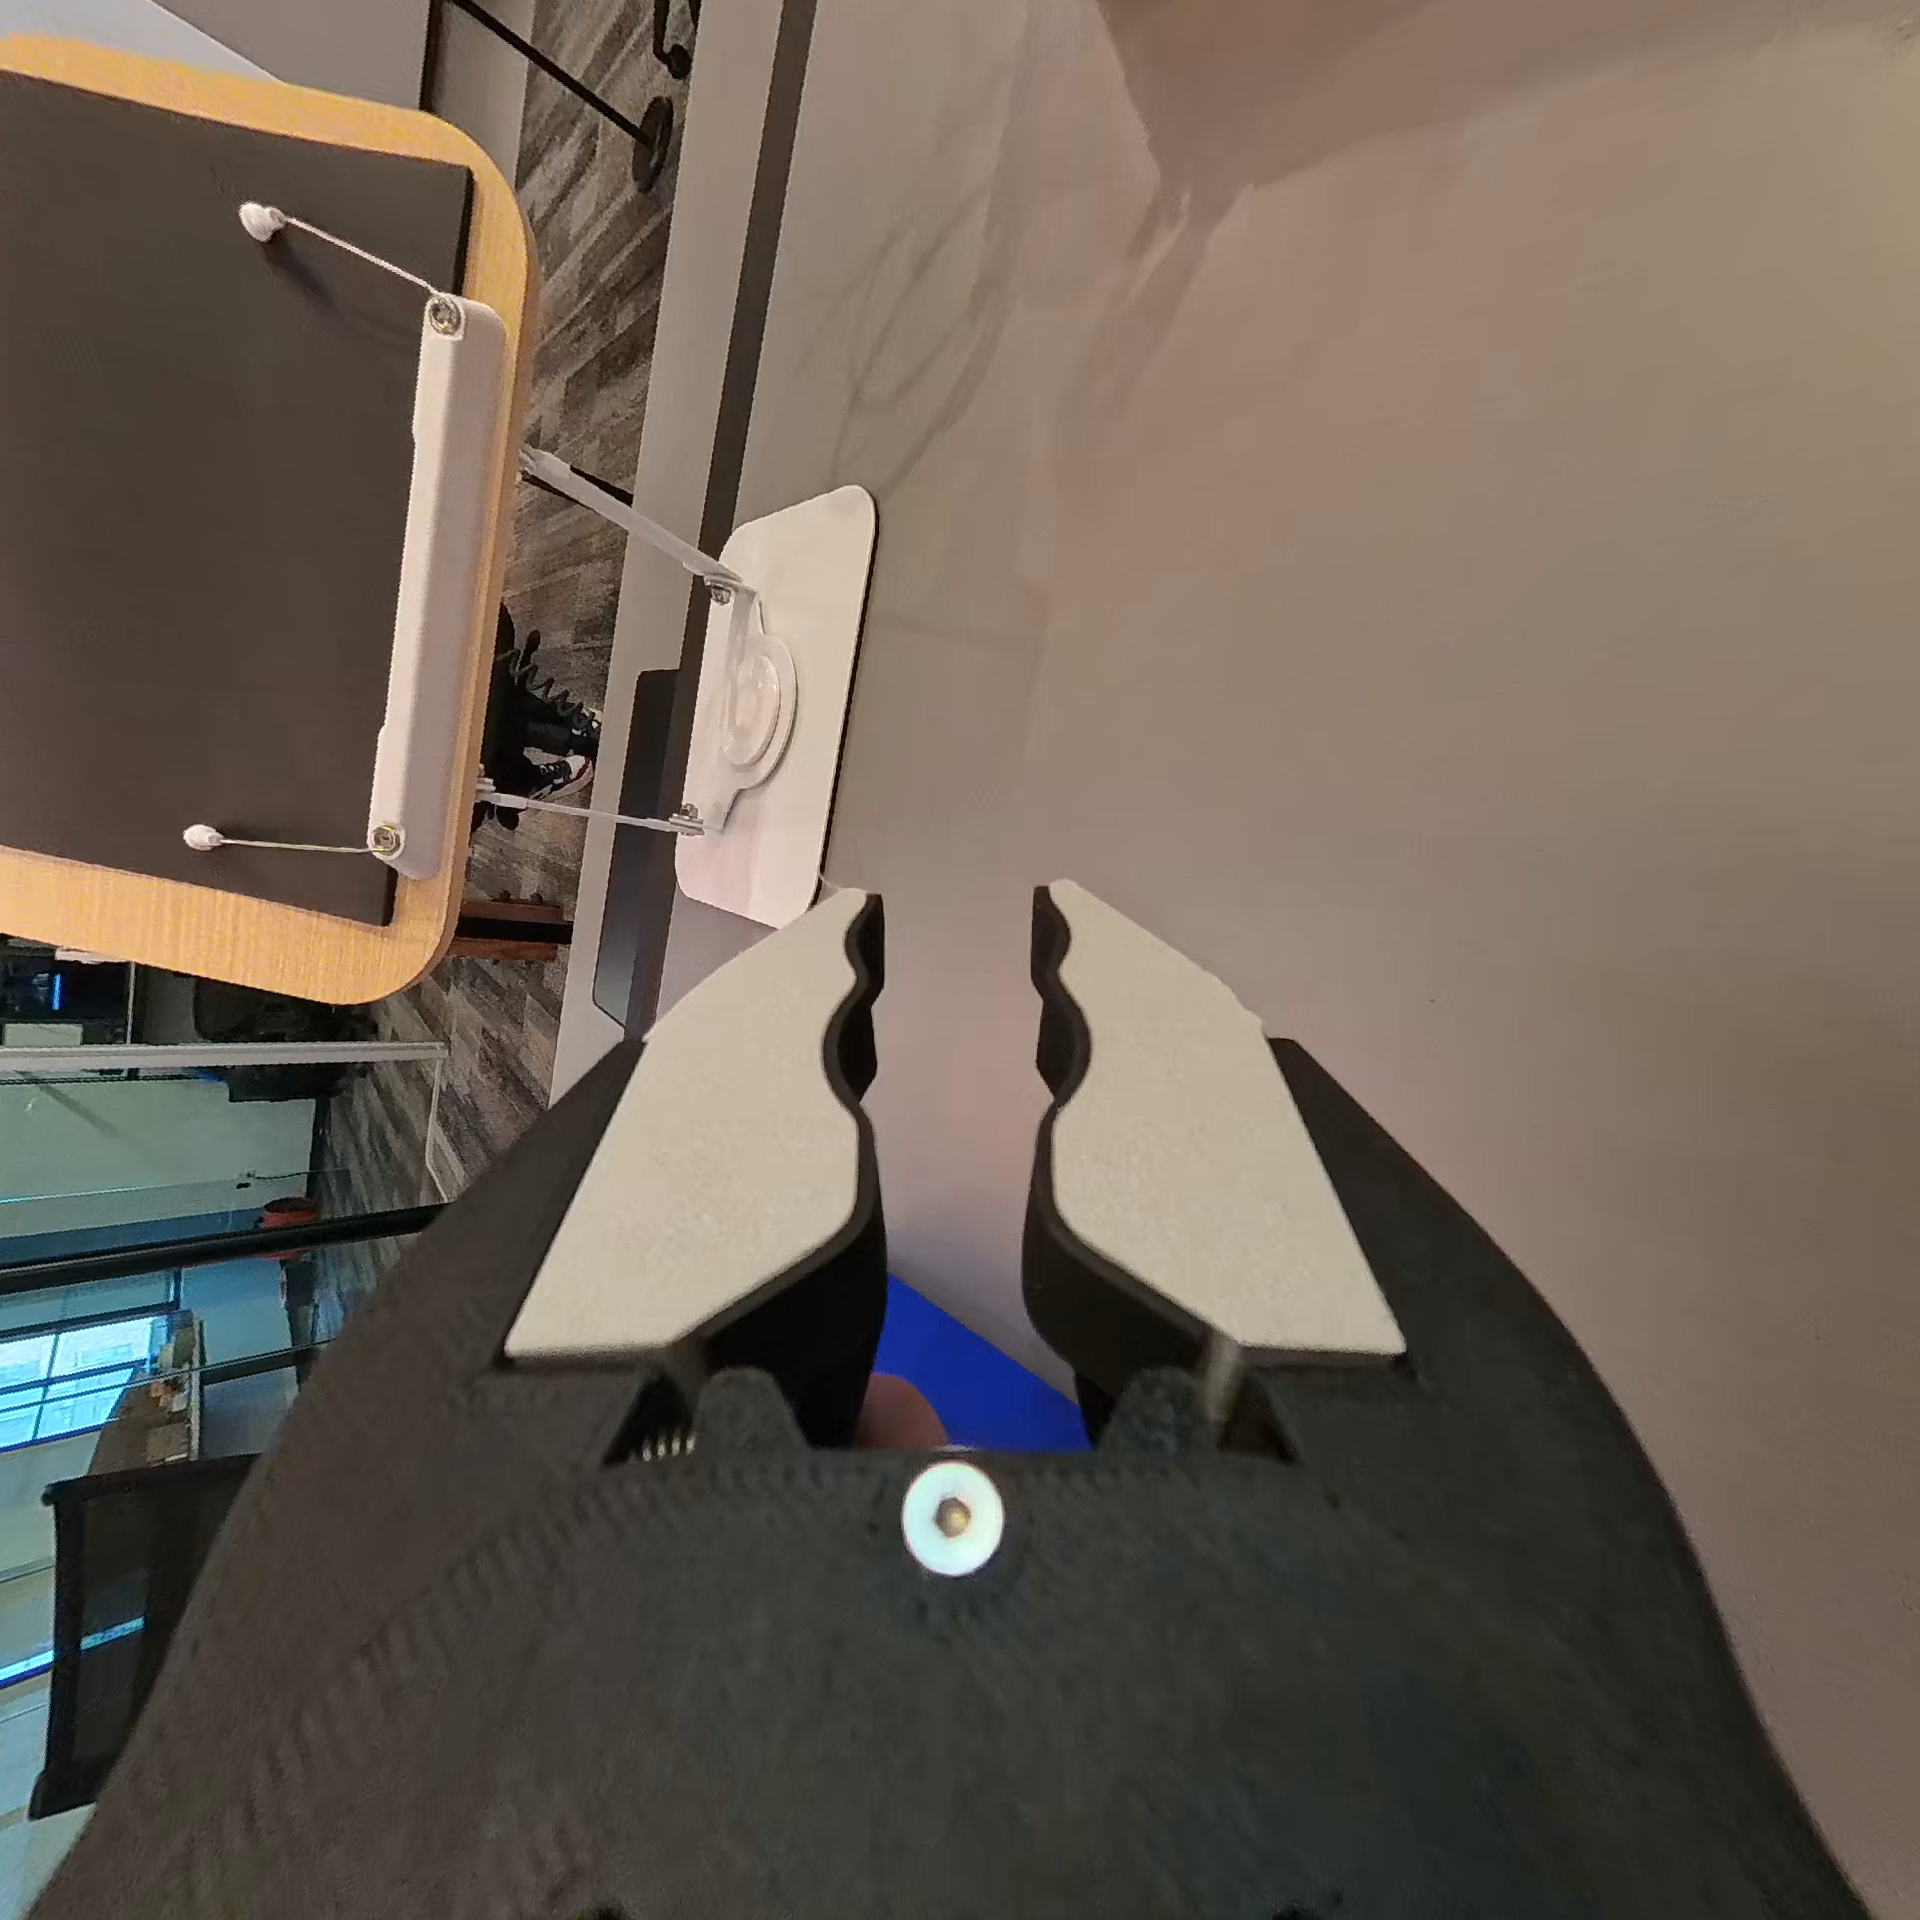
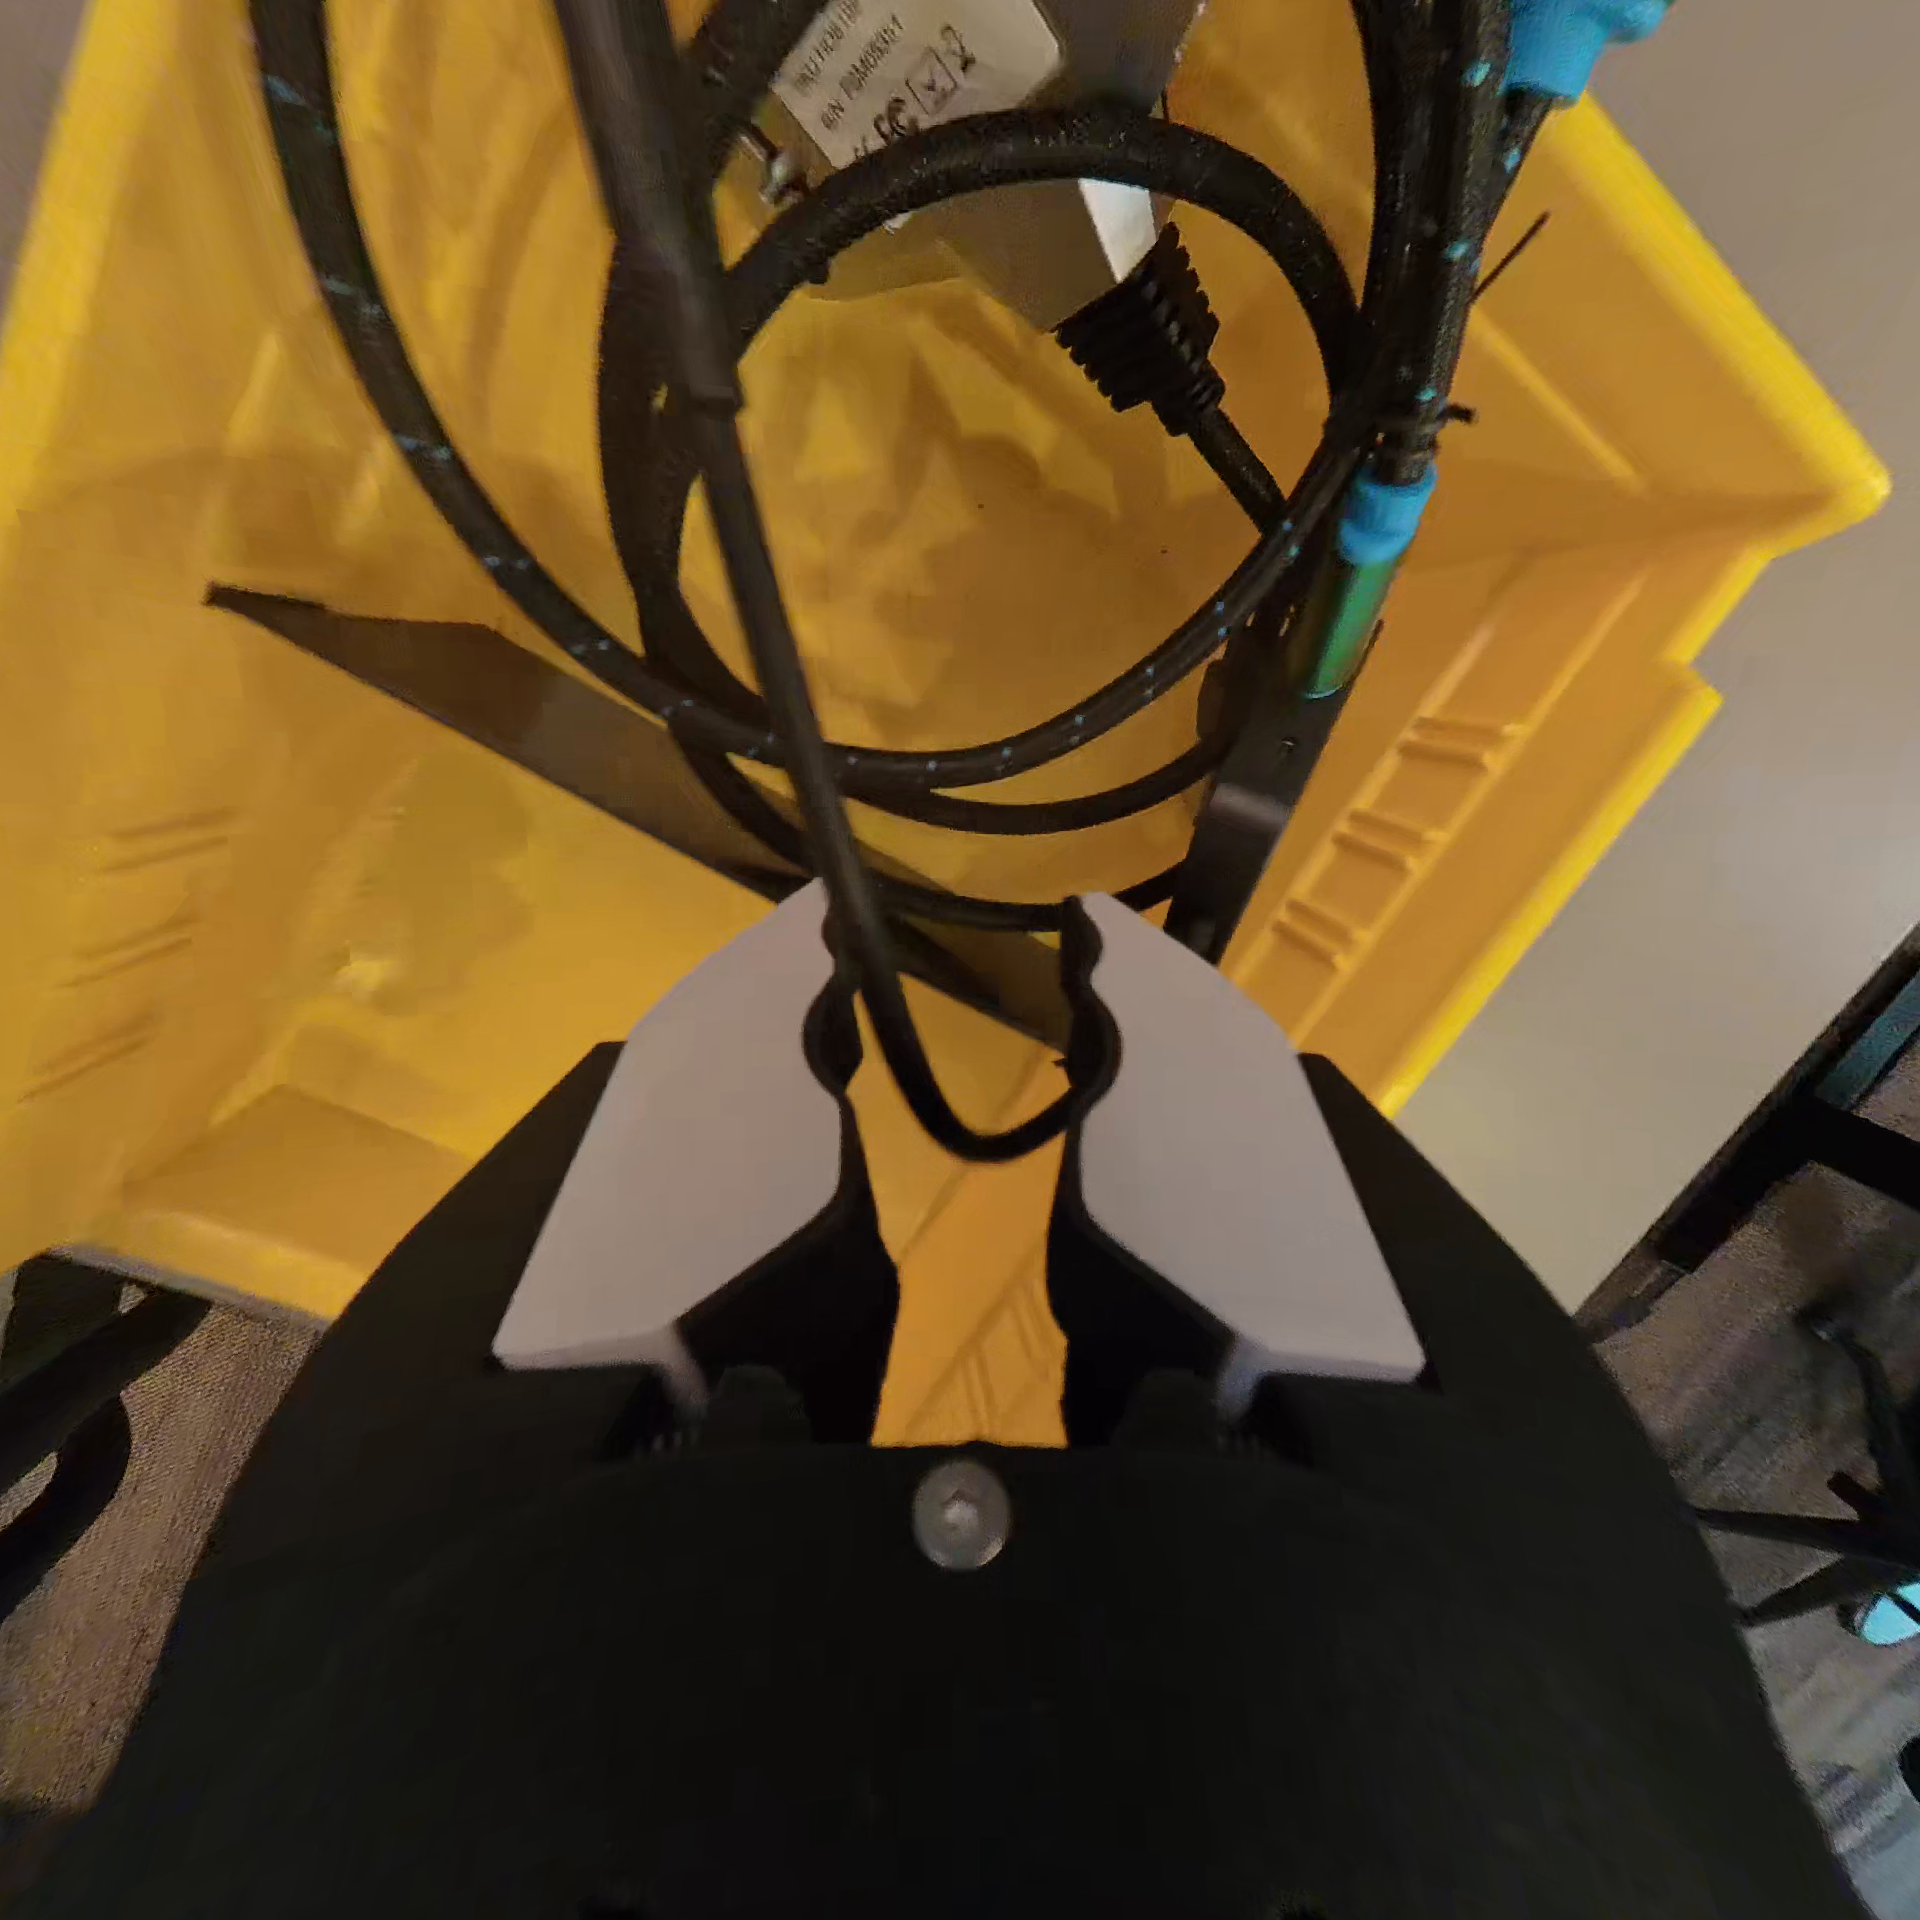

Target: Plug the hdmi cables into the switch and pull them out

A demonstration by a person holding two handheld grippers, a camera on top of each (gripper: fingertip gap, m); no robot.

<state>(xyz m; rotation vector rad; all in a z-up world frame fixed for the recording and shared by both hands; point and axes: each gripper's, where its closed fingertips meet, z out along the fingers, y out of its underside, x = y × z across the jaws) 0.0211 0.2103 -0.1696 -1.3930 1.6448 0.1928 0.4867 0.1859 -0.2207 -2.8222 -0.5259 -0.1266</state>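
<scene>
In the right wrist view my right gripper (image 2: 956, 914) is over a yellow bin (image 2: 312, 831), jaws apart. A thin black cable (image 2: 790, 665) runs down past the left fingertip and loops between the fingers without being pinched. The silver switch (image 2: 997, 156) with a label lies at the top of the view, with a black HDMI plug (image 2: 1143, 332) at its edge. Braided black HDMI cables (image 2: 1039, 758) coil in the bin, and one ends in a blue and green plug (image 2: 1361, 582). My left gripper (image 1: 958, 904) is open and empty above a pale tabletop (image 1: 1455, 727).
A black divider strip (image 2: 499, 675) crosses the bin floor. In the left wrist view a wooden board with a black mat (image 1: 208, 520) rests on a white stand (image 1: 790, 707) at the table's far edge. Carpeted floor (image 1: 582, 312) lies beyond. Something blue (image 1: 966, 1371) shows behind the left fingers. Spacing between my two grippers at the tips: around 45 cm. About 9 cm separates my right fingertips from the black HDMI plug (image 2: 1143, 332).
</scene>
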